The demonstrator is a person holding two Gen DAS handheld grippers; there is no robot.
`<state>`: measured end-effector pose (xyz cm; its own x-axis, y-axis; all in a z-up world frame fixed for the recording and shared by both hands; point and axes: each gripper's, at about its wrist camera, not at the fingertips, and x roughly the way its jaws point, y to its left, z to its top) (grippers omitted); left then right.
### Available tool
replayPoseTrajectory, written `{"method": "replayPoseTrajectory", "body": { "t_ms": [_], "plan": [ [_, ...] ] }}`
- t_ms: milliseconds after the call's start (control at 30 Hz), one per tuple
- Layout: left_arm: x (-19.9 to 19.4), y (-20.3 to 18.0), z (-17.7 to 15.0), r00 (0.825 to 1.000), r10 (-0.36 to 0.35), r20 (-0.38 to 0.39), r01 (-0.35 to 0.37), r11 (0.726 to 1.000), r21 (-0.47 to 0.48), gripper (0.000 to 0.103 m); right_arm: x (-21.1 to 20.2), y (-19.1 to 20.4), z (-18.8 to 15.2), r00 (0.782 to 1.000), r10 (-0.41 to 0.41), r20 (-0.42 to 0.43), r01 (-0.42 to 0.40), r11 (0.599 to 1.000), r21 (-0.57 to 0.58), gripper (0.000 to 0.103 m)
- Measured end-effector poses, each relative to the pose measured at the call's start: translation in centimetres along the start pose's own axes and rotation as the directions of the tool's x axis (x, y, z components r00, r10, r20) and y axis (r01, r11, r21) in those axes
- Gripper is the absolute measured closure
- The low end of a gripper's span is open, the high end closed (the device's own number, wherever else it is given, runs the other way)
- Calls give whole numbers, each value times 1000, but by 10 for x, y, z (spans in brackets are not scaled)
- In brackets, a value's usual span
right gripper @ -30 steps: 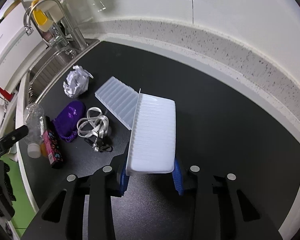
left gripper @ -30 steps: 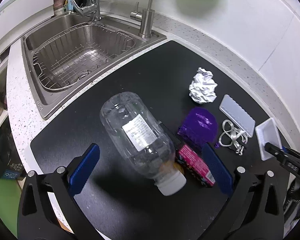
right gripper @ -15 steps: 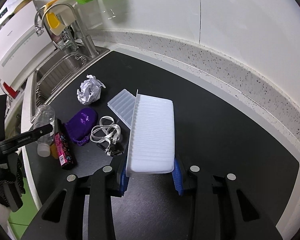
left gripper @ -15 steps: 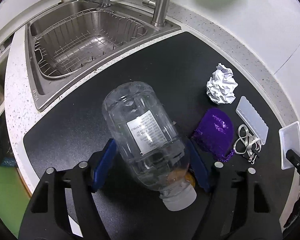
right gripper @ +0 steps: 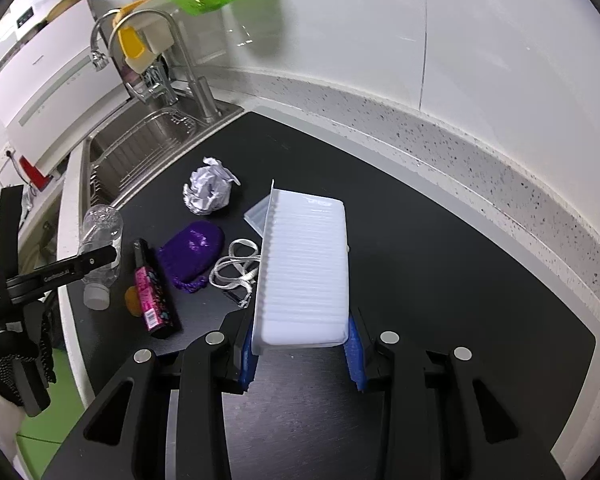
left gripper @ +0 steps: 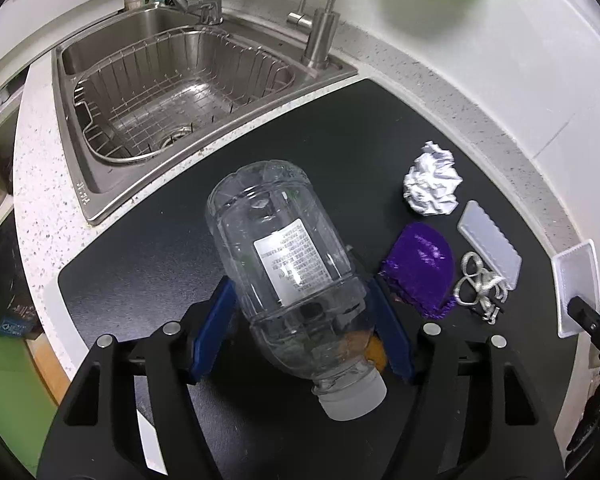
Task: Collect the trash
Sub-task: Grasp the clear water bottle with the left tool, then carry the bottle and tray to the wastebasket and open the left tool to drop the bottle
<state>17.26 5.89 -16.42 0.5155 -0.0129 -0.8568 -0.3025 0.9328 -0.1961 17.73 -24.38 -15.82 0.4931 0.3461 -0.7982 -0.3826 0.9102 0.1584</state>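
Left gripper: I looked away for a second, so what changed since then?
The left gripper closed from wide open onto the plastic bottle and lifted it off the mat. The right gripper stays shut on the white tray; the crumpled paper hasn't moved.

I am reading "GoodtouchAI" in white letters along the black finger of the left gripper (right gripper: 60,272). The white label on the clear bottle (left gripper: 288,264) is carrying dense print too small to read.
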Motion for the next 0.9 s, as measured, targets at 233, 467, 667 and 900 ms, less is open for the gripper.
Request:
{"method": "replayPoseTrajectory", "body": {
  "t_ms": [233, 467, 667, 900],
  "plan": [
    [-35, -5, -6, 999, -36, 36, 34, 999, 41, 36, -19, 20, 2, 1000, 20, 24, -19, 999, -42, 69],
    [-85, 11, -26, 996, -26, 82, 20, 998, 64, 36, -42, 66, 0, 996, 71, 49, -64, 989, -132, 69],
    [-129, 46, -60, 993, 27, 117, -33, 998, 46, 36, -56, 138, -12, 984, 172, 40, -157, 956, -249, 69],
    [-173, 121, -115, 986, 114, 122, -107, 992, -62, 36, -54, 244, -39, 950, 308, -42, -300, 870, -390, 69]
  ]
}}
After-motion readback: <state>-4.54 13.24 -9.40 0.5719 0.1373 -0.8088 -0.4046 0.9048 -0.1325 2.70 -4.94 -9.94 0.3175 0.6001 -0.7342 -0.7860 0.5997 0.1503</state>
